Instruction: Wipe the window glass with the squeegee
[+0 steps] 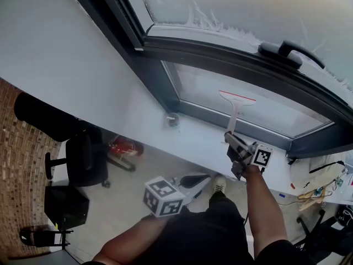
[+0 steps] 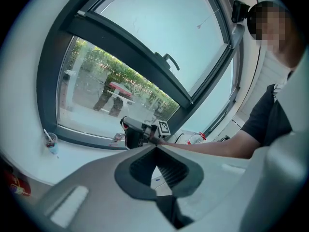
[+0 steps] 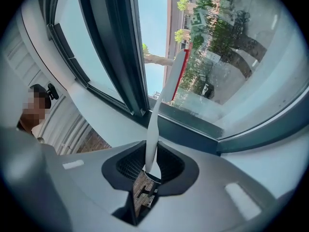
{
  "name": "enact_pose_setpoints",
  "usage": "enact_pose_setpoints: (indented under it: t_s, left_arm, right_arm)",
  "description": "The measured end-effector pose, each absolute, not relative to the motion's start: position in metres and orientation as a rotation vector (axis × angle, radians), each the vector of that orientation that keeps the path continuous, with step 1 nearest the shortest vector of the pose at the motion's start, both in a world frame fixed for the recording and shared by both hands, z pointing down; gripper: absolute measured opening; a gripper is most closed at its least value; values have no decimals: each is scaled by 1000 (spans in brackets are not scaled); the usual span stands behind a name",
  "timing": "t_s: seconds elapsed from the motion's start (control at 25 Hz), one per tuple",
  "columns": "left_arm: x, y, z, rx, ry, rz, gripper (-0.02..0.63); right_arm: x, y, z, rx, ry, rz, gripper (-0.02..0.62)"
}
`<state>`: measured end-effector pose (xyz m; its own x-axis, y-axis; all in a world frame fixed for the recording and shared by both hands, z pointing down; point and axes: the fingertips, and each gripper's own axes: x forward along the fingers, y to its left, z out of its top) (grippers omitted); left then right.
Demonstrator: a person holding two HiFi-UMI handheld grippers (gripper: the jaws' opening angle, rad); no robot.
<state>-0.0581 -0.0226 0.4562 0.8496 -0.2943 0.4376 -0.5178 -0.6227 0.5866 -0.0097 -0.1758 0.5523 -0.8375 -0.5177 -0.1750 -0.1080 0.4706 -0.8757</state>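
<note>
Two panes fill the view: a clouded upper pane (image 1: pixel 248 10) and a clear lower pane (image 1: pixel 276 106), set in one dark frame (image 1: pixel 220 57) whose crossbar divides them. One white sill (image 1: pixel 193 139) runs along beneath the lower pane. Below it on the floor (image 1: pixel 127 203) stand one black chair (image 1: pixel 83 159) and, just beside it, one red extinguisher (image 1: pixel 124 146). Two grippers are in play. The right gripper (image 3: pixel 151 146) is raised over the sill, its fingers closed on the bottom end of the handle of the one squeegee (image 1: pixel 236 106). The squeegee stands upright from those fingers, and its red-edged blade lies against the lower pane, high on the glass just under the crossbar. The left gripper (image 2: pixel 155 148) hangs low by the person's waist, well apart from the window; its fingers are together at the tips with nothing between them, and it looks toward the window and the right gripper. One black handle (image 1: pixel 287 51) sits on the crossbar to the right. One small cup (image 1: pixel 172 118) stands on the sill at the lower pane's left corner, well apart from the squeegee.
</note>
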Motion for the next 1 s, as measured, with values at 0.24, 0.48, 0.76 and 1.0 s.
enact_pose_setpoints:
  t_s: [0.24, 0.48, 0.76, 1.0]
  left_arm:
    - [-63, -25, 466, 2255, -593, 412, 0]
    - [-66, -28, 475, 2236, -591, 438, 0]
    - [-64, -31, 484, 2216, -585, 444, 0]
    - [-69, -29, 498, 2183, -595, 461, 0]
  right_arm:
    - [-11, -179, 571, -538, 2279, -1354, 91]
    - [-12, -181, 593, -554, 2243, -1394, 91]
    - [-11, -184, 617, -572, 2211, -1424, 91]
    - [-8, -189, 640, -593, 2202, -1442, 91]
